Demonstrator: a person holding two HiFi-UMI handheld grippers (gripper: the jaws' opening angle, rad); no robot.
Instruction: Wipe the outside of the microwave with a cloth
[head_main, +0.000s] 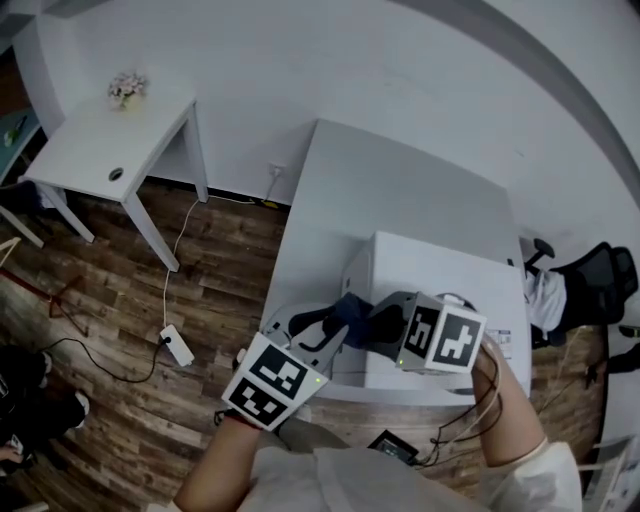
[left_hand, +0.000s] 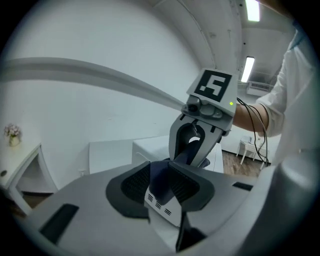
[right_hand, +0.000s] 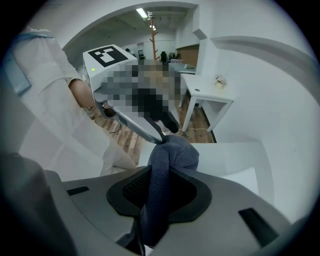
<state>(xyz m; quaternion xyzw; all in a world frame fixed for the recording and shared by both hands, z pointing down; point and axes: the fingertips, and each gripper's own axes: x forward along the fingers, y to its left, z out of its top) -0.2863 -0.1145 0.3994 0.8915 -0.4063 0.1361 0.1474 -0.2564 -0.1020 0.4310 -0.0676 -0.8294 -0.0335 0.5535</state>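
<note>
Both grippers meet over the near left corner of the white microwave (head_main: 435, 268), which stands on a white surface (head_main: 390, 185). The dark blue cloth (head_main: 352, 308) hangs bunched between them, above the corner and apparently not yet flat on the casing.

The right gripper (head_main: 380, 322) points steeply down. Its jaws are closed on the cloth, which runs as a thick twisted rope between the pads and bulges out beyond the tips. The left gripper (head_main: 325, 325) lies nearer level. Its jaws stand partly apart with a strip of the same cloth lying between the pads, and they do not appear to clamp it.

Hazards, as judged from this arrangement:

- **Dropped cloth:** only one gripper has firm hold, so if the right jaws loosen before the left ones close, the cloth would likely fall onto the surface or the floor (head_main: 120, 300).
- **Poor wipe:** a roped-up cloth offers little face, so it may skim the casing rather than clean it.
- **Scuffing or shifting:** little fabric stands clear of the tips, so a hard jaw edge could scuff the casing. A firm push could shift the microwave along the surface.
</note>
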